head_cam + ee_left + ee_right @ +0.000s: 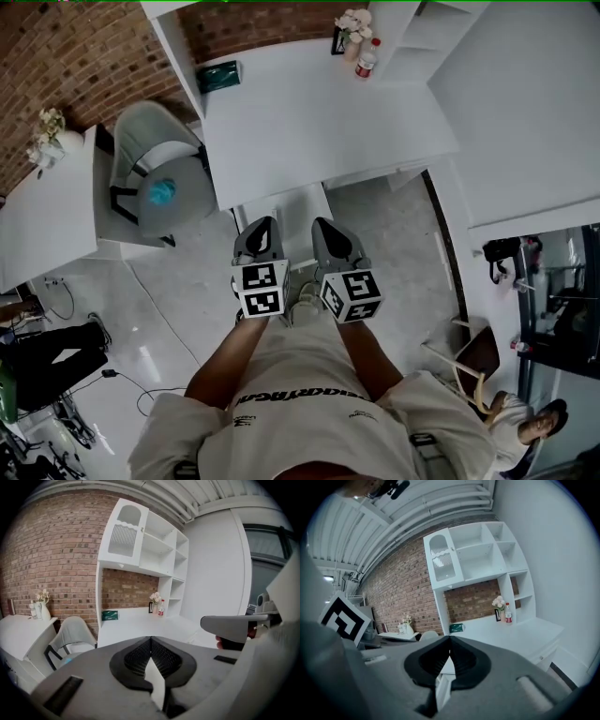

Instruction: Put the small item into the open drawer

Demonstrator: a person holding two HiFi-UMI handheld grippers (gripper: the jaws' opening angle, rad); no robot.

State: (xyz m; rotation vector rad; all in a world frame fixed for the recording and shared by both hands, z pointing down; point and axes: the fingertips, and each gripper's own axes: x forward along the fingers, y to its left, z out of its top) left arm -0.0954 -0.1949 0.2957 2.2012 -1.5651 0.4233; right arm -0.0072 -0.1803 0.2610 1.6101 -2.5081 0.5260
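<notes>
My left gripper and right gripper are held side by side in front of the person, pointing toward the white desk. Both are shut, jaws meeting at the tips with nothing between them, as the left gripper and right gripper views show. A white panel that looks like a pulled-out drawer juts from under the desk edge, just beyond the tips. A small blue item lies on the grey chair to the left. I cannot tell the drawer's contents.
On the desk stand a green box, a flower vase and a bottle. White shelving rises above it against the brick wall. A second white table with flowers is at far left. Another person sits at bottom right.
</notes>
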